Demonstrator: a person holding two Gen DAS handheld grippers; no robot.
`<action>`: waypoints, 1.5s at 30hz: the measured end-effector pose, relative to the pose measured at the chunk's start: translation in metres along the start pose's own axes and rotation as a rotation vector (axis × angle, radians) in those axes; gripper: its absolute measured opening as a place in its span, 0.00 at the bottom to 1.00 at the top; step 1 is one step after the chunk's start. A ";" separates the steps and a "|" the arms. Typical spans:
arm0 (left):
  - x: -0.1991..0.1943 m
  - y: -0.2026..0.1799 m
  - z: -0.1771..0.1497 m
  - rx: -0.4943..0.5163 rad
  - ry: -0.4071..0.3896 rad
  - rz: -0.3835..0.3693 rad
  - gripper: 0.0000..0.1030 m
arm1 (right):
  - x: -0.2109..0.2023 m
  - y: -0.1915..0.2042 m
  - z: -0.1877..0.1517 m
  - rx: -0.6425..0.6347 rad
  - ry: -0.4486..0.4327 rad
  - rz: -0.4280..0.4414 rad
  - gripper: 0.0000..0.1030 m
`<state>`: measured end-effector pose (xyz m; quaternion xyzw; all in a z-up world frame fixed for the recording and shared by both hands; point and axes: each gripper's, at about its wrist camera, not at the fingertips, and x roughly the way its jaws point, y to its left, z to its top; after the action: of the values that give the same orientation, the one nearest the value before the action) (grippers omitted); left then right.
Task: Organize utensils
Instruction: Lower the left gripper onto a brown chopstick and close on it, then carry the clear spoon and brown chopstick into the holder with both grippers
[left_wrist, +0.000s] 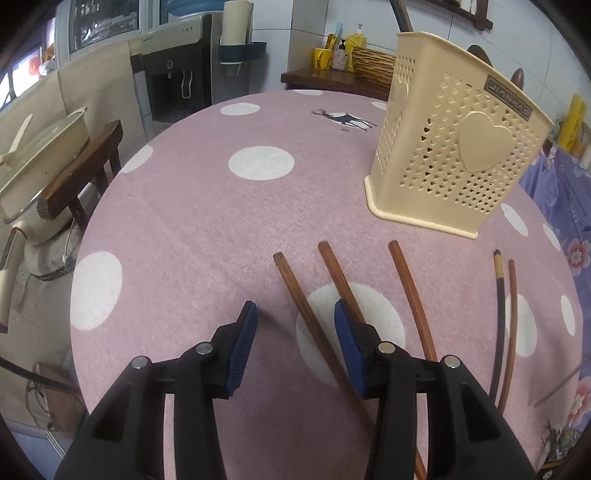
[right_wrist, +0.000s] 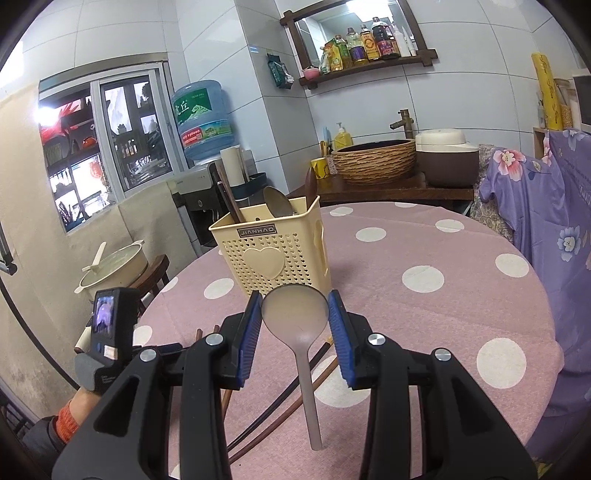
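Holding a translucent spoon by its bowl in the right gripper, short of the cream holder; left gripper, half-open and empty, straddling a wooden chopstick on the table. Next, likely: closing on it, then lifting.

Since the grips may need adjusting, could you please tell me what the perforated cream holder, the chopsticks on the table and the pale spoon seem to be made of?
The perforated cream utensil holder: moulded plastic, semi-matte, with heart-shaped holes and a raised heart.
The reddish-brown chopsticks: probably wood, matte, streaky grain-like colouring.
The pale translucent spoon clamped between the right gripper pads: likely frosted plastic, since the tablecloth's colour seems to show faintly through it.
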<state>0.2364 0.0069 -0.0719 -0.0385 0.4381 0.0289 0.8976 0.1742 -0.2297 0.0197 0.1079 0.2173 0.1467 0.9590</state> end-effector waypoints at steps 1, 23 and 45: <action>0.002 -0.001 0.001 0.005 -0.006 0.019 0.36 | 0.001 0.000 0.000 0.004 0.003 0.000 0.36; 0.014 -0.012 0.014 0.074 -0.004 0.089 0.12 | 0.005 -0.003 -0.003 0.024 0.013 -0.024 0.36; -0.016 -0.004 0.037 0.048 -0.119 0.005 0.08 | 0.004 -0.003 -0.005 0.025 0.006 -0.042 0.36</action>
<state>0.2558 0.0065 -0.0371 -0.0141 0.3846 0.0230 0.9227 0.1759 -0.2305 0.0126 0.1147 0.2244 0.1242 0.9597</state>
